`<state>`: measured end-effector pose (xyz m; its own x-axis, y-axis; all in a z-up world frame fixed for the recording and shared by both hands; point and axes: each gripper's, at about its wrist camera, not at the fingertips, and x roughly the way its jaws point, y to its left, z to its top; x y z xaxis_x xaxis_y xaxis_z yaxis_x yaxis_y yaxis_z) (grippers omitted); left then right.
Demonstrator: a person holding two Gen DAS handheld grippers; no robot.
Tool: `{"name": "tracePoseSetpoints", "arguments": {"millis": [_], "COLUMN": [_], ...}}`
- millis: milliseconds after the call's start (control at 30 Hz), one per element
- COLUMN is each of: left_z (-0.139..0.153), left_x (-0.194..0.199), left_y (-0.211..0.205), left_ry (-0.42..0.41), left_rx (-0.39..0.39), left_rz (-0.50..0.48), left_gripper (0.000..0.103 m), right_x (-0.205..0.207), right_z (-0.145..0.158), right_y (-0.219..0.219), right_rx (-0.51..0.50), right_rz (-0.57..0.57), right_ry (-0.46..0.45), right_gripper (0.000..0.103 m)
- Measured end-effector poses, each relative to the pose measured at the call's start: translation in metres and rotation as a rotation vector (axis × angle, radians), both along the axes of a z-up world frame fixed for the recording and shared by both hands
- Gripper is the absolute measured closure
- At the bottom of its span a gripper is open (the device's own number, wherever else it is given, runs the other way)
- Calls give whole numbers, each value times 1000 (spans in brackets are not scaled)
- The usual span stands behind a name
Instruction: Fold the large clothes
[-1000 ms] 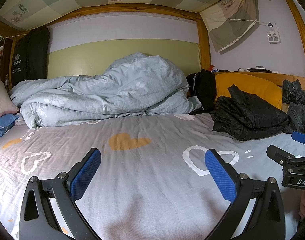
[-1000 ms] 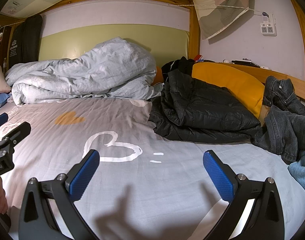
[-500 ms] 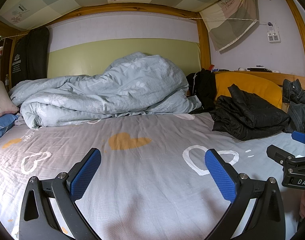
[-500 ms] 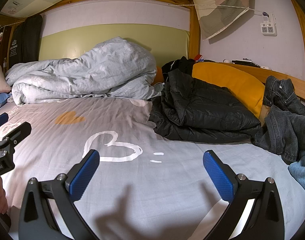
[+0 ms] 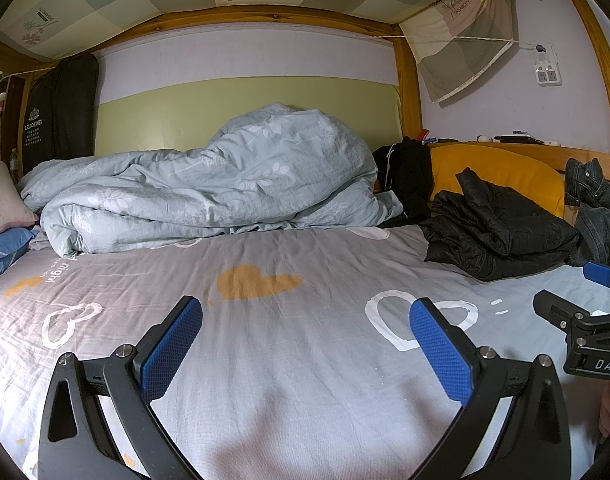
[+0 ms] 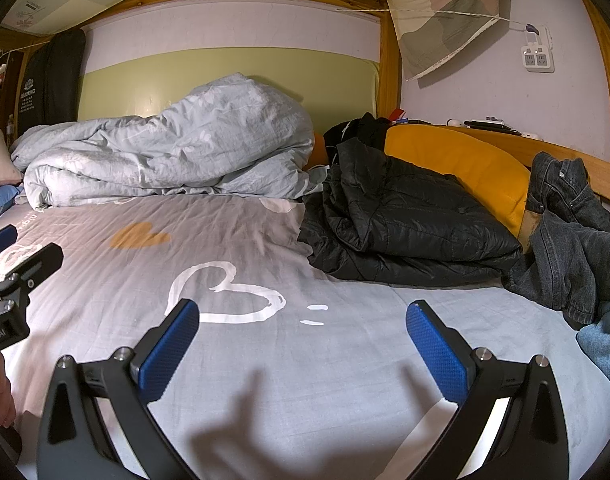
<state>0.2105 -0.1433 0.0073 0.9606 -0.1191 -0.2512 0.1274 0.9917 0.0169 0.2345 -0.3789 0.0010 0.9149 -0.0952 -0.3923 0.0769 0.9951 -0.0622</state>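
Left gripper [image 5: 305, 332] and right gripper [image 6: 303, 334]: each spread wide, empty, above the bedsheet [image 6: 265, 360]. Black jacket [image 6: 401, 220] lies crumpled to the right, against the yellow cushion [image 6: 457, 160]. Advisable: seize collar or hem, drag onto bare sheet. Legible: "LEAOKING" on the hanging bag [image 5: 61, 116]; "night" on the sheet.

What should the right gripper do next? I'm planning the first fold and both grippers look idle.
Probably move the right gripper forward and to the right, toward the near edge of the black puffer jacket. Both it and the left gripper are open and empty above the bare sheet, and the jacket lies crumpled ahead on the right gripper's side.
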Motion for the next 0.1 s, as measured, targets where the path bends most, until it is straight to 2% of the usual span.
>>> {"name": "tracePoseSetpoints", "arguments": {"millis": [100], "left_z": [0], "left_x": [0], "left_y": [0], "left_ry": [1], "left_rx": [0], "left_rz": [0], "left_gripper": [0], "right_x": [0], "right_z": [0], "right_y": [0], "right_rx": [0], "right_rz": [0], "right_ry": [2], "right_gripper": [0]}}
